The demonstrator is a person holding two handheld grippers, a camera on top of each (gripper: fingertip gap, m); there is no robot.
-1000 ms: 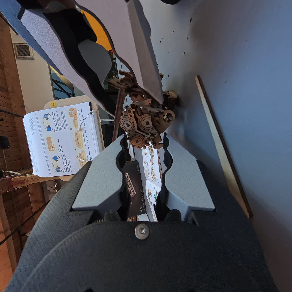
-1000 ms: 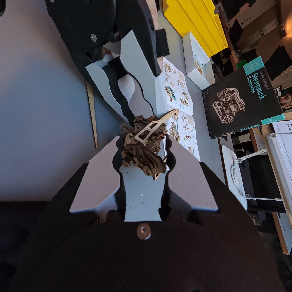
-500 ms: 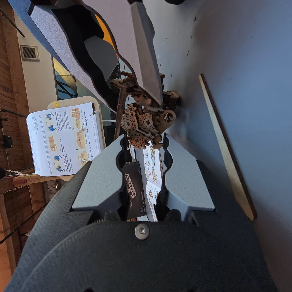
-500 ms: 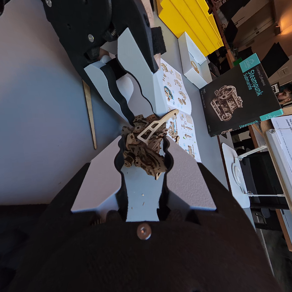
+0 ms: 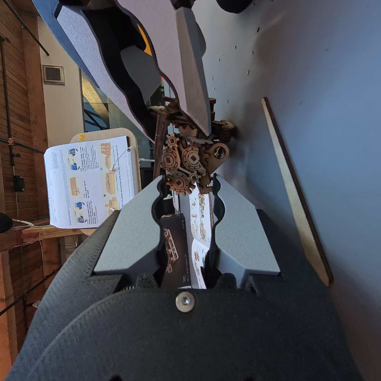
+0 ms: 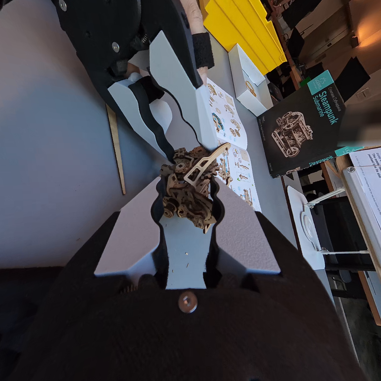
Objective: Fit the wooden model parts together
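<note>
Two grippers meet on one wooden model over the grey table. The right gripper has its jaws clamped round it; the left gripper pinches its gear end. One pale strip lies left; one booklet and one dark box lie right.

A dense brown laser-cut wooden model assembly of interlocked gears and frames is lifted just above the grey table, clamped at both ends. In the left wrist view the same assembly shows three round toothed gears with square centre holes on its near face. A paler, slim curved wooden lever piece with cut-out windows lies across its top, angling up to the far right.
</note>
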